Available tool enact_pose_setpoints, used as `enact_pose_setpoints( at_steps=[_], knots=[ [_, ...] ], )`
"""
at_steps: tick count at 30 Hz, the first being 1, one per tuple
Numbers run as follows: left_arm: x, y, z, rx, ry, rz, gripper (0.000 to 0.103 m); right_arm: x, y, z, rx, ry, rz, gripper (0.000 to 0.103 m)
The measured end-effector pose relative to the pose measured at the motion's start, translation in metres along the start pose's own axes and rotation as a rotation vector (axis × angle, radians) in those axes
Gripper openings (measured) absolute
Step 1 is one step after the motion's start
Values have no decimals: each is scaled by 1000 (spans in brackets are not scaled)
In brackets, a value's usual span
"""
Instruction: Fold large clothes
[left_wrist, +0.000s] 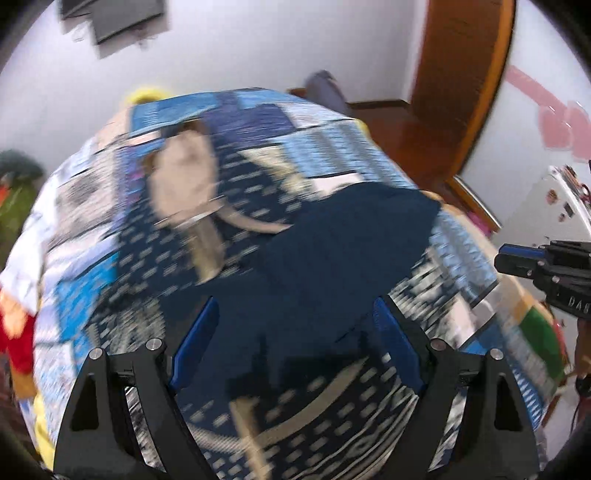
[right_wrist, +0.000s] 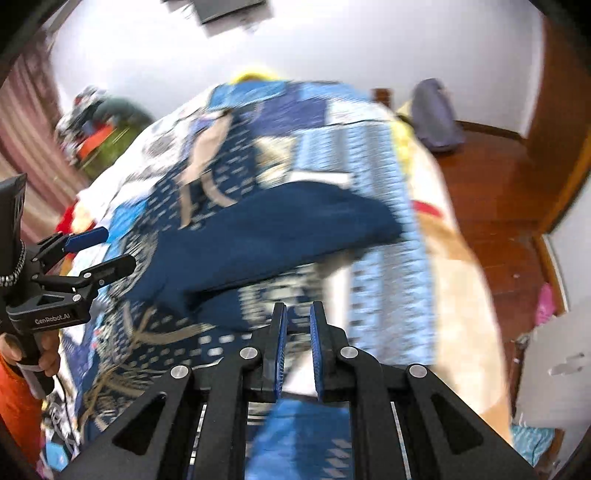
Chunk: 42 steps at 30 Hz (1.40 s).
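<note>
Cloth is the middle of it all: a large dark navy garment of plain soft fabric (left_wrist: 343, 236) lies spread on the bed, and you can place everything else by it. In your right wrist view the same navy garment (right_wrist: 266, 236) runs as a broad band across the bed, with one rounded end toward the wooden floor side. Both views are smeared by motion, so its folds and edges are hard to read.

Under the navy garment lies a patchwork bedspread in blue, white and beige prints (left_wrist: 321, 155), which reaches past the garment on every side. Just beyond the garment's far edge, a beige patch (left_wrist: 184, 173) shows on that spread.

Your left gripper (left_wrist: 295, 314) hangs over the near part of the garment with its blue-padded fingers (left_wrist: 197, 343) spread wide apart and nothing between them; they do not touch the cloth as far as you can see. Your right gripper (right_wrist: 297, 314) sits at the garment's near edge with its blue pads drawn close together. Whether a bit of fabric is pinched there cannot be told through the blur.

Beside the garment on the right of the left view, your right gripper shows again, over the spread's edge. Past the far end of the bed from the garment stands a white wall (left_wrist: 240, 44), and to the garment's right a reddish-brown wooden floor (right_wrist: 491, 192).
</note>
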<state>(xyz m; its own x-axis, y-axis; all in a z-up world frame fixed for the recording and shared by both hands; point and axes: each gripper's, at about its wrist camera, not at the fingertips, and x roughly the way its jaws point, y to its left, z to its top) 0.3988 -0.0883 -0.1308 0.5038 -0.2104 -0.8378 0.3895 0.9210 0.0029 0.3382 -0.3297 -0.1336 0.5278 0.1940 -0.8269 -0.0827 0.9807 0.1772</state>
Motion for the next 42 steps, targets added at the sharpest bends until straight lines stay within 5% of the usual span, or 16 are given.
enact_pose_setpoints(
  at_steps=[8,11,16,19,25,31,37,42],
  knots=[
    [88,-77,44,91,146,-124,85,3,-69,-15,88,19,-78,9],
    [121,-95,50,95,189,-106,84,13,-79,-24,109,45,-78,9],
    [129,-92,53,89,145,-5,37,26,-79,-31,110,75,-60,9],
    [107,-78,59,37,88,-58,12,32,-73,-26,100,77,-48,9],
    [35,-50,74,-1,-102,-67,8,36,-46,-4,56,44,-15,9],
    [-30,14,64,-40,-247,61,8,33,4,29,-39,-21,21,9],
    [-52,104,23,-154,-244,178,8,69,53,45,-168,6,-21,9],
    [-26,167,-38,-258,-134,230,8,123,57,25,-222,131,-156,9]
  ],
)
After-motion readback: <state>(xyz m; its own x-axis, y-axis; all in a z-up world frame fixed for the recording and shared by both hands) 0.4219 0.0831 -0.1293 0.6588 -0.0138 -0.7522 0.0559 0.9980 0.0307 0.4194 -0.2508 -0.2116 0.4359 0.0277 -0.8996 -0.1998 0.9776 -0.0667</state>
